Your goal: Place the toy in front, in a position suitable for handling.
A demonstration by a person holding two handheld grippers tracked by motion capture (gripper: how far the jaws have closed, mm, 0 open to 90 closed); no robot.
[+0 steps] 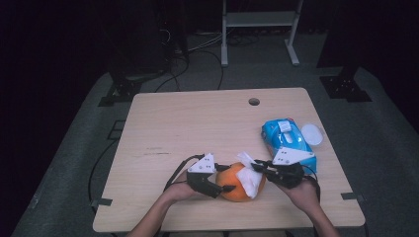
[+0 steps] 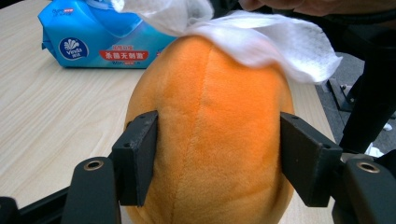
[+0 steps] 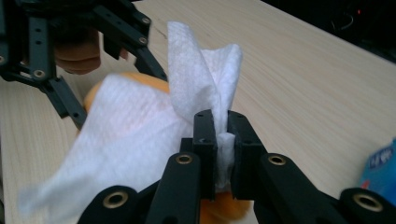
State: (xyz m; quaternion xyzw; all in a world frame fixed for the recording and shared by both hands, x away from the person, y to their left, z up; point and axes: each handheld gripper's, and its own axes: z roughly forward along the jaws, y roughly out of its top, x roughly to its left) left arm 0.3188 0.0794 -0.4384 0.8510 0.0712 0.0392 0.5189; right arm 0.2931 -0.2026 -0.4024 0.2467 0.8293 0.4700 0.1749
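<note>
An orange plush ball sits near the front edge of the wooden table. My left gripper is shut on it from the left; in the left gripper view both pads press into the plush sides. A white tissue is draped over the top and right of the plush. My right gripper is shut on a bunched fold of that tissue, just above the plush.
A blue pack of wipes lies to the right, behind the right hand, with a white round lid beside it. A cable hole is near the table's far edge. A white frame stands on the floor beyond.
</note>
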